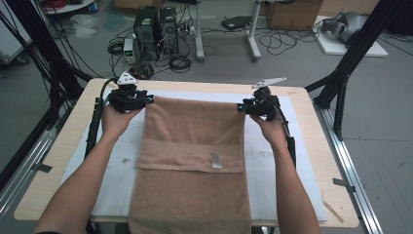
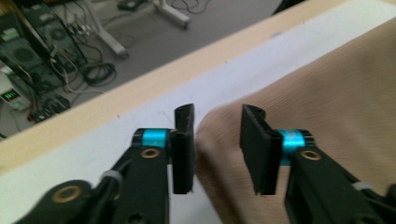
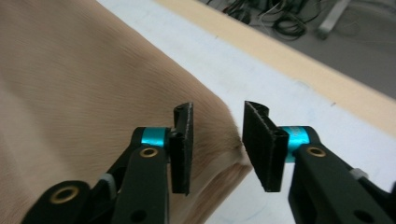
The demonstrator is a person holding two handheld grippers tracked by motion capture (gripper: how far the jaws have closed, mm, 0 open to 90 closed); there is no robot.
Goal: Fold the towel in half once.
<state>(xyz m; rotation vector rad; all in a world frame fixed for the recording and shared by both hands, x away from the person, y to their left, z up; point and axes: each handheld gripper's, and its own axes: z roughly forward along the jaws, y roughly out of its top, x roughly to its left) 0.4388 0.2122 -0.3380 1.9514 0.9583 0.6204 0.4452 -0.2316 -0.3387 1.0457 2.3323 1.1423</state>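
We held the left hand-held gripper (image 1: 146, 100) and right hand-held gripper (image 1: 242, 107) with jaws spread, pinching nothing. Beneath each gap lay a far corner of the towel (image 1: 192, 161): tan, ribbed, folded over itself, a small tag on its fold. It lay flat on the table (image 1: 58, 146), its near end hanging over the edge.

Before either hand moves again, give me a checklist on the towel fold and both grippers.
1. Left gripper fingers apart, nothing pinched: ok.
2. Right gripper fingers apart, nothing pinched: ok.
3. Towel folded back, far edge lying on the white mat: ok.
4. Folded layer's edges square with the layer beneath: ok, roughly.
5. Near end of towel on the table: not ok, it hangs over the front edge.
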